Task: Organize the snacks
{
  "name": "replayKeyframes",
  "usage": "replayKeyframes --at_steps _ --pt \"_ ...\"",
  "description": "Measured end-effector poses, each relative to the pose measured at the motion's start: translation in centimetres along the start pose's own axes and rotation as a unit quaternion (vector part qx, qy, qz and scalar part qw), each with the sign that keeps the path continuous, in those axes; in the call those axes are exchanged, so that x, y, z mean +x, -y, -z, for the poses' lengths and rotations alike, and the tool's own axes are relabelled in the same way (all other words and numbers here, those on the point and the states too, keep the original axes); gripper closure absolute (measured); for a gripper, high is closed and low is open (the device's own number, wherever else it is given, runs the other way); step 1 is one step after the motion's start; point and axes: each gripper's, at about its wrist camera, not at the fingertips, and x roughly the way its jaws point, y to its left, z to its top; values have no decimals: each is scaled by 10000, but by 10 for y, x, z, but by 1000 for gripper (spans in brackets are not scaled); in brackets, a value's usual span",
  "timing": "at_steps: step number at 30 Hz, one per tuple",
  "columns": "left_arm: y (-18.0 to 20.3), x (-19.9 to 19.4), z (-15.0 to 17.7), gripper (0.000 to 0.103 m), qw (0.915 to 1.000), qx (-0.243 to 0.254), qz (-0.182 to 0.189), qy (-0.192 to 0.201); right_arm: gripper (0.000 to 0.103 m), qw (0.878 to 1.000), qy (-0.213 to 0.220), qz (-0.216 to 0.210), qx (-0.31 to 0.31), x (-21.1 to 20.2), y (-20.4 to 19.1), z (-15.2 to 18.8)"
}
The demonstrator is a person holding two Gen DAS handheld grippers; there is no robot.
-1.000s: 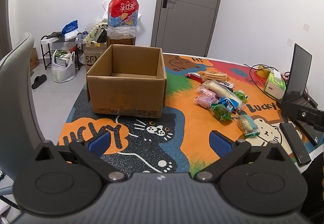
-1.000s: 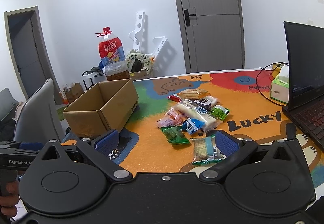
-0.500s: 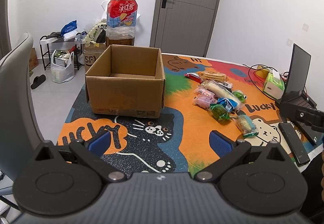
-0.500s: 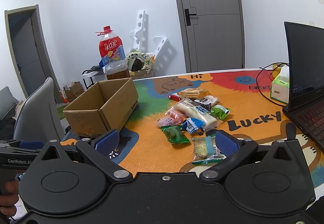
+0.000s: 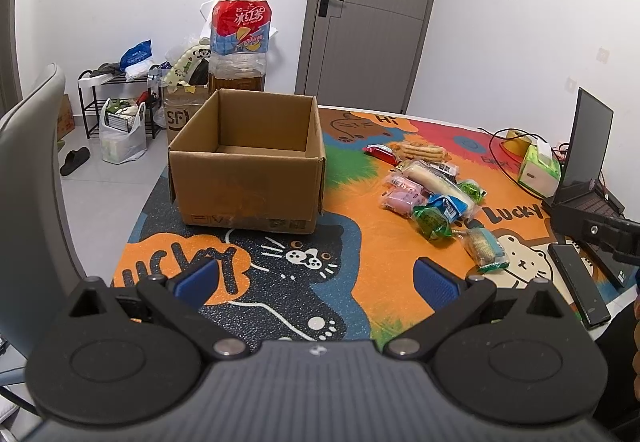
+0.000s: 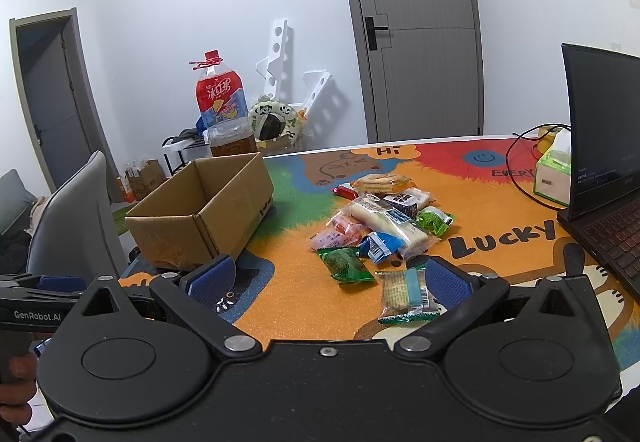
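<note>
One cardboard box (image 5: 245, 166), top open and nothing visible inside, standing on the colourful cartoon mat (image 5: 352, 242) at 12 o'clock in the left wrist view, at 10 o'clock in the right wrist view (image 6: 204, 218)

Snack pile (image 6: 380, 222) loose on the mat, well apart from the box, at 12 o'clock from the right gripper (image 6: 330, 278) and at 2 o'clock from the left gripper (image 5: 316, 278). About ten packets counted, overlaps making the count uncertain:
- one red packet (image 6: 347, 191) at the far end
- one clear pack of biscuits (image 6: 382, 183) just beside it
- one long white roll (image 6: 390, 222) across the middle
- one dark-labelled packet (image 6: 406, 199), print too small to read
- two pink packets (image 6: 340, 232)
- one blue packet (image 6: 378, 246)
- two green packets, one far (image 6: 434, 220), one near (image 6: 346, 265)
- one cracker pack with a teal band (image 6: 406, 296), nearest, partly behind the right gripper's right finger

One large bottle (image 5: 240, 38) behind the box, red cap, red and blue label in Chinese characters, brown liquid low inside

One laptop (image 6: 604, 162) at 3 o'clock, lid up. One green tissue box (image 6: 554, 172) beside it. One black phone (image 5: 574, 284) at the mat's near edge

Writing on the mat: "LUCKY" twice, "Hi", "EVERY". "SF" on a second carton (image 5: 180, 114) on the floor. "GenRobot.AI" on the left gripper's body in the right wrist view

Both grippers spread wide, blue pads apart, holding nothing, hovering at the near edge of the mat
</note>
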Motion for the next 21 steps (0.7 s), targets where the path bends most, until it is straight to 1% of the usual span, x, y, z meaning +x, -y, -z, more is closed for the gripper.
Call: replayKeyframes --at_steps 11,17,21 --pt "2 3 0 0 10000 -33 27 -3 0 9999 -127 64 -55 6 0 4" --pt "4 19 3 1 10000 -30 57 -9 0 9994 -268 188 -82 17 4 8" --pt "5 33 2 1 9999 -39 139 -12 0 9985 -368 395 -115 30 7 11"
